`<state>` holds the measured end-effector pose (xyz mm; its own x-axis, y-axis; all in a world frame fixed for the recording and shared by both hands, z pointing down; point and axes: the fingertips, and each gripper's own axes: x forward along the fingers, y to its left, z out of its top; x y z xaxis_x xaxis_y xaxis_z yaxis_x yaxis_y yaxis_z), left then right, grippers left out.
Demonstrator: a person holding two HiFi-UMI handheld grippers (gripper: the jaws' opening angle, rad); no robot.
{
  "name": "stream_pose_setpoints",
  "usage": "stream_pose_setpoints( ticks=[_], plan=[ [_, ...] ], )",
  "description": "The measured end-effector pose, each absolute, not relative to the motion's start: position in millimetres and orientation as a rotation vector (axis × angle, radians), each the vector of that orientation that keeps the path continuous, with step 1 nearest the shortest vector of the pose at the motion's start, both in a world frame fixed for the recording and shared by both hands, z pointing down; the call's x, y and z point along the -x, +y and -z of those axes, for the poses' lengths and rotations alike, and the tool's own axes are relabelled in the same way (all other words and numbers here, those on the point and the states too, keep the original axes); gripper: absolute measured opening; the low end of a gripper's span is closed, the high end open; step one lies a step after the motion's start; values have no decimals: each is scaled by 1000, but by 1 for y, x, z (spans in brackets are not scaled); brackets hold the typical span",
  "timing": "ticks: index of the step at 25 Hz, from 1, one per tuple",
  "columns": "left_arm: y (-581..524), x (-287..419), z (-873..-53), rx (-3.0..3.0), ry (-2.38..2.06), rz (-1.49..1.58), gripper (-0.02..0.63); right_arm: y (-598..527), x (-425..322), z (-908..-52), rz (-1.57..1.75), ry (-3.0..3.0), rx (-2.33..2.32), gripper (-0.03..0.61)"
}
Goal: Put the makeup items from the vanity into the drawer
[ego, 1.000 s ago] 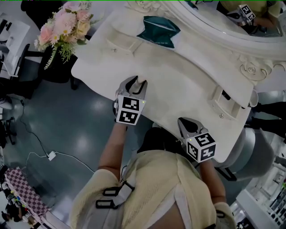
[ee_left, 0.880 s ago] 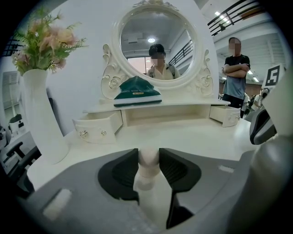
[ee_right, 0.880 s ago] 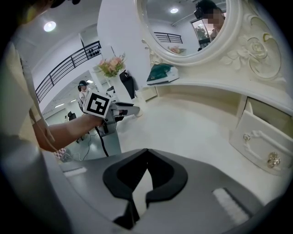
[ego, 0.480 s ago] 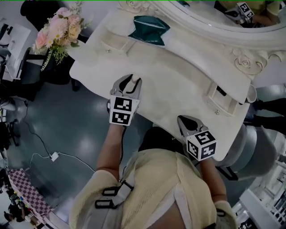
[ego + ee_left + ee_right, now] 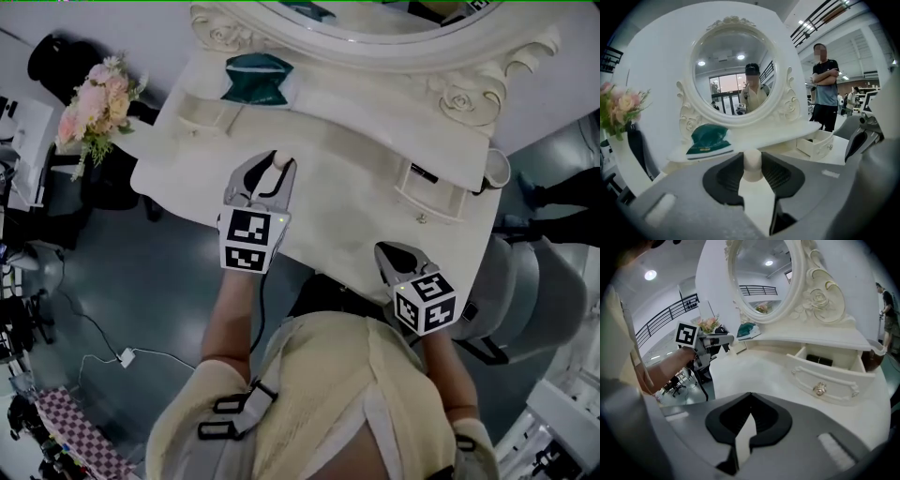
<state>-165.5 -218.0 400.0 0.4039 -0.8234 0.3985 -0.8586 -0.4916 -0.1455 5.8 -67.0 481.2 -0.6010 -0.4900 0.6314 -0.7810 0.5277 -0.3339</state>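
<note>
My left gripper (image 5: 270, 174) is over the front left of the white vanity top (image 5: 356, 159). It is shut on a small cream cylindrical makeup item (image 5: 752, 164), and its jaws have just been closing on it. The item stands upright between the pads (image 5: 780, 174). My right gripper (image 5: 394, 253) hangs at the vanity's front edge, shut, with nothing in it. The right-hand drawer (image 5: 433, 195) is pulled out, with a dark item (image 5: 819, 360) lying inside. From the right gripper view the left gripper (image 5: 715, 341) shows at the far left.
A green pouch (image 5: 258, 77) lies on the raised shelf under the oval mirror (image 5: 732, 75). A second small drawer (image 5: 202, 117) sits at the left. Pink flowers (image 5: 89, 108) stand beside the vanity, a grey chair (image 5: 530, 281) at the right. A person (image 5: 825, 89) stands behind.
The left gripper has risen off the vanity's front edge with the cream item and moved further over the top. The right gripper has shifted a little along the front edge.
</note>
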Motion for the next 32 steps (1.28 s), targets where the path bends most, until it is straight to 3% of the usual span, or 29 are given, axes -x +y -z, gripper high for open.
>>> stream_pose_setpoints(
  ticks=[17, 32],
  plan=[
    [-197, -46, -377, -2959, -960, -663, 124, -42, -105, -475, -917, -2232, -1350, 0],
    [-173, -140, -436, -2956, -548, -916, 141, -13, -155, -484, -1014, -2134, -1570, 0]
  ],
)
